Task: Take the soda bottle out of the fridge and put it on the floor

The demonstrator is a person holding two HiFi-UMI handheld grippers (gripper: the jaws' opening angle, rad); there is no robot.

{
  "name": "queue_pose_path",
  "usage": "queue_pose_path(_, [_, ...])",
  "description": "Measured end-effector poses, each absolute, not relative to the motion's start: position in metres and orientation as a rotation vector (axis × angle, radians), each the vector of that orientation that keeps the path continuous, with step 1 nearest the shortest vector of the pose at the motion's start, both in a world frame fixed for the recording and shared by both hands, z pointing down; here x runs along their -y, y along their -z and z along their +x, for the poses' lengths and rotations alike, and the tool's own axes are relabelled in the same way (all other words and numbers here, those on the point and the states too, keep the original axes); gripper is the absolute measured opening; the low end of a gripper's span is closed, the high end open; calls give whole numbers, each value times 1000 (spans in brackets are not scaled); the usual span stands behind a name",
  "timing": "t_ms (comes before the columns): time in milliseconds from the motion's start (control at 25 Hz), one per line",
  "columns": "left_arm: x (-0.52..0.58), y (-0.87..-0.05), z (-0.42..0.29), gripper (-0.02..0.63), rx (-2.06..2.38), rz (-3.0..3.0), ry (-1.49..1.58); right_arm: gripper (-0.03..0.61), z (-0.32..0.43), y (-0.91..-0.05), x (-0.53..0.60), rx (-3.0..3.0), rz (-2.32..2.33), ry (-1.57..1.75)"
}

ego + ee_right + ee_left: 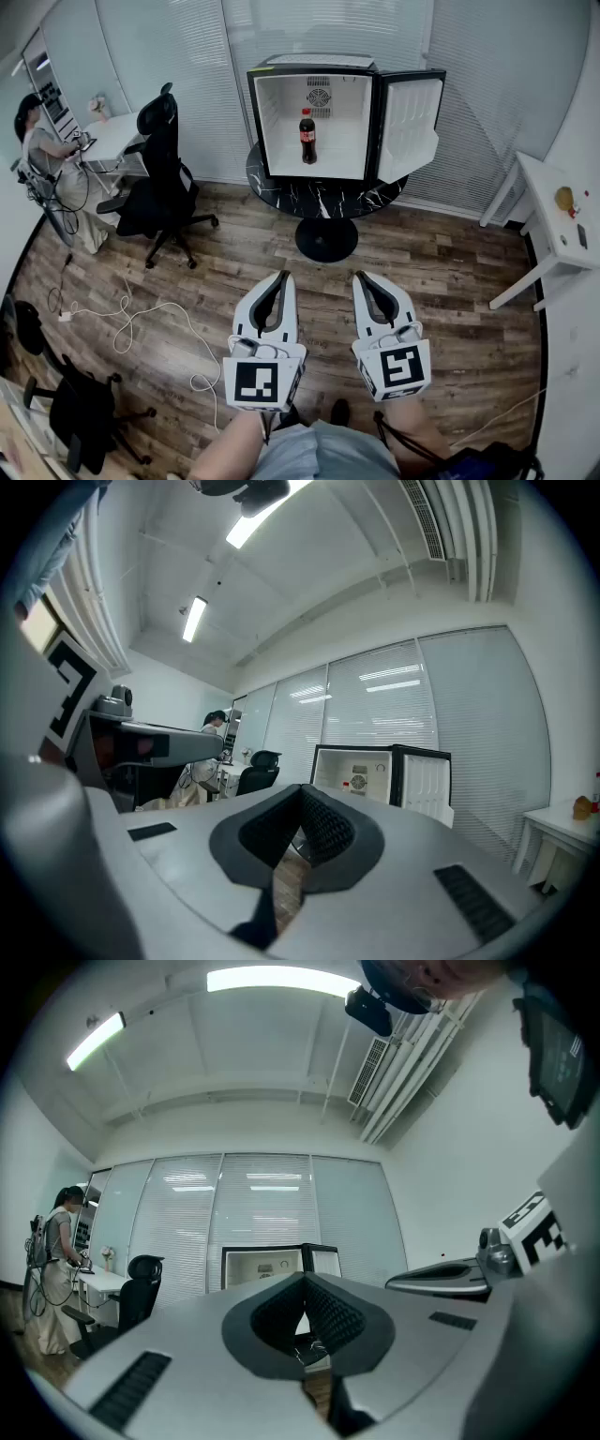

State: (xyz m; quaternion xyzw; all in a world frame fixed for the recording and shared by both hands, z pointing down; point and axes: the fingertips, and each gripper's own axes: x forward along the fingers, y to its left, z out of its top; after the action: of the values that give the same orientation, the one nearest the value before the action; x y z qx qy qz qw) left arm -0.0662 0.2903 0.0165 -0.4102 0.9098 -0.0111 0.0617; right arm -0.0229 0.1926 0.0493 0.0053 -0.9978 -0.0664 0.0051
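A small white-lined, black-cased fridge (281, 103) stands with its door (410, 117) swung wide to the right, on a round black marble-topped pedestal table (323, 194) before a wall of white blinds. Inside, one dark soda bottle (307, 137) with a red cap and red label stands upright near the middle of the fridge's bottom, alone in the compartment, below a round fan grille (319, 96) on the back wall. The shelves moulded into the open door hold nothing that can be made out.

In the foreground the person holds both tools level and side by side over the brown wood-plank floor (450, 281), well short of the table. The grey-and-white left gripper (282, 276) has its jaws brought together at the tips, with nothing between the ribbed black pads. The matching right gripper (360, 277) is likewise fully closed and empty. Neither touches the fridge, the table or the bottle, and each gripper's own view looks across the room at the open fridge.

To the left, a black wheeled office chair (161, 173) stands apart from the table, and beyond it a person (47, 155) stands at a white desk (112, 136). A white side table (553, 225) sits at the right edge, with a small yellowish object on it too small to identify.
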Motion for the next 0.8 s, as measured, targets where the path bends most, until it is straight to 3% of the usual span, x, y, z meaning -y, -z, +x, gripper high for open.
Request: queue_pose_path(800, [-258,-43,-55,12,-2855,-1121,25,14,-18,-73,-131,3107,-56,126])
